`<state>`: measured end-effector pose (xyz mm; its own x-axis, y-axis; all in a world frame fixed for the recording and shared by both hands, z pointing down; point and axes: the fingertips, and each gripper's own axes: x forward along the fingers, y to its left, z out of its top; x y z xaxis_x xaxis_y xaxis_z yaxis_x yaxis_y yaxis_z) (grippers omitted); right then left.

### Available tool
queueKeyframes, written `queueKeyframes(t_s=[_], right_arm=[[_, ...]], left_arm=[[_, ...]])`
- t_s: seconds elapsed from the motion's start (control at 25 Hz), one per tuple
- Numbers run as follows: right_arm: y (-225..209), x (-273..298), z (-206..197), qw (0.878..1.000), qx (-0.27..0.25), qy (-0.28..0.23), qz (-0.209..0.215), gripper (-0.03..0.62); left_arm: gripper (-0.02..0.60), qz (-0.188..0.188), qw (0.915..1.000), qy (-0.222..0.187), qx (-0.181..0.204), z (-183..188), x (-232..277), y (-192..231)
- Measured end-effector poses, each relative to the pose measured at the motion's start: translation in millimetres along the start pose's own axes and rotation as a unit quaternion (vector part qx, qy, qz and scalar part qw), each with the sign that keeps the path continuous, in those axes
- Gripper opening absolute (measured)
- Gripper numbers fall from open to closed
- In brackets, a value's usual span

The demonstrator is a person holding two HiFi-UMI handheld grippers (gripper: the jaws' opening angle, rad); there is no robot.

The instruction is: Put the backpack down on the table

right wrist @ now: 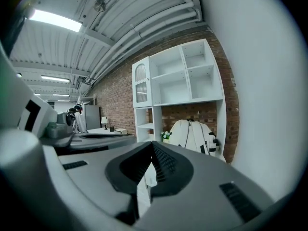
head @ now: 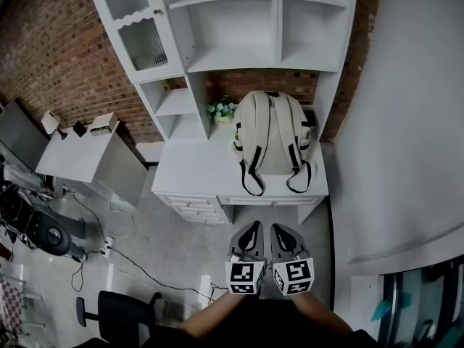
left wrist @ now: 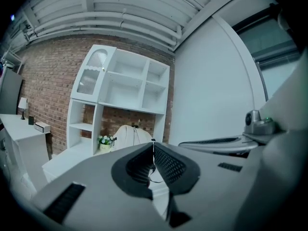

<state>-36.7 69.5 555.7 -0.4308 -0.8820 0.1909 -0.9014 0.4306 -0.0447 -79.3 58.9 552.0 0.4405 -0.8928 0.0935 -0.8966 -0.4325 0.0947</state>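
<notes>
Backpack (head: 272, 133) is recorded upright at the back-right corner of the desk (head: 190, 171), its straps hung over the front edge. Left gripper (head: 253, 227) and right gripper (head: 278, 228) are held with jaws pressed together, empty. Open floor (head: 181, 249) before that edge is shown only by the head view.

Back: red-brown brick wall (head: 65, 42). Against it a white shelf unit (head: 232, 27) w/ open cubbies and one ribbed-glass door (head: 141, 38) at upper left. Below it a white desk (head: 192, 169) w/ drawers (head: 190, 207); a small potted plant (head: 221, 110) sits in the niche. To the left, a second white table (head: 76, 154) w/ a lamp (head: 49, 122). Grey floor (head: 152, 230) w/ black cables (head: 109, 256) trailing across, and a black chair (head: 123, 312) at bottom. Right side is a plain white wall (head: 406, 122). Ceiling (right wrist: 72, 47) has exposed pipes (right wrist: 149, 25) and a strip light (right wrist: 53, 20), lit.
</notes>
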Motion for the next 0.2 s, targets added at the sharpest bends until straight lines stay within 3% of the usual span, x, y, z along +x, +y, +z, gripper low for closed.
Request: queueKeyframes(t_s=[0.2], right_arm=[[5, -37, -5, 1.0, -0.023, 0.004, 0.001, 0.017]], left_arm=[[0.018, -0.008, 1.0, 0.001, 0.0, -8, -22, -35]])
